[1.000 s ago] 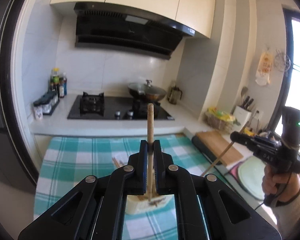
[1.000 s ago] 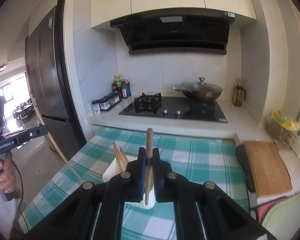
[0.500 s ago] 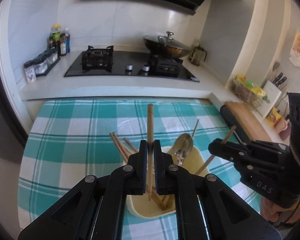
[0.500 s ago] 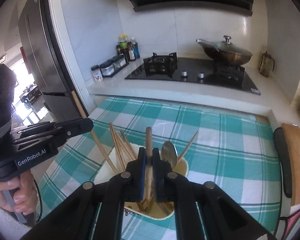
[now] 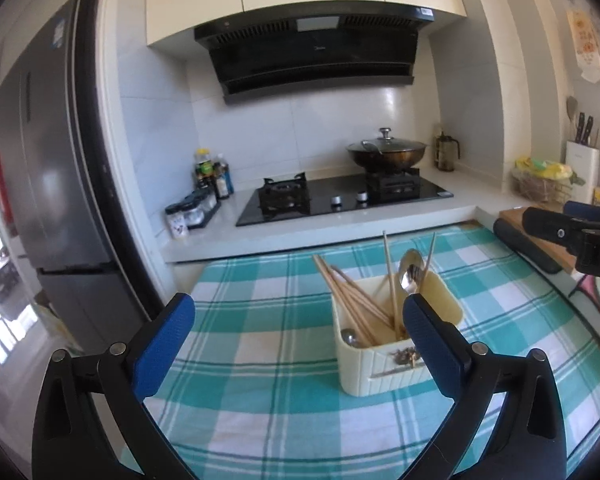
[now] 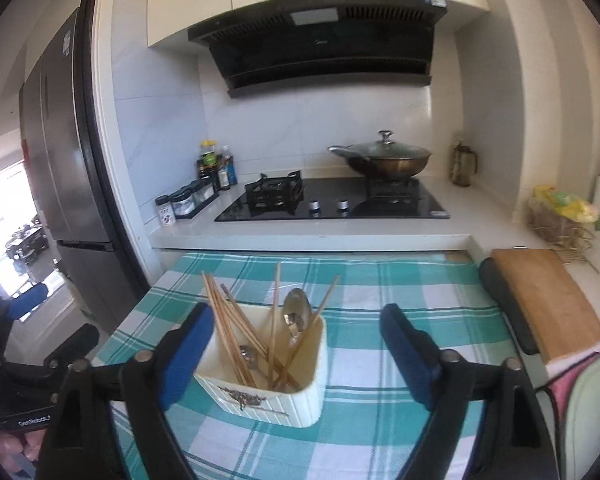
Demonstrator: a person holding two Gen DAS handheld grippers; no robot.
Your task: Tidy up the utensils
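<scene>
The cream utensil holder is seen on the checked tablecloth, nearer to the cloth's front edge than to its back edge by the stove counter. Chopsticks and a spoon are kept inside, leaning at loose angles. The jaws of the left gripper and of the right gripper have just been opening; now they are spread wide and nothing is held between them. A risk is judged here (the holder looks light): if a finger catches a leaning stick while being drawn away, the holder can be tipped.
</scene>
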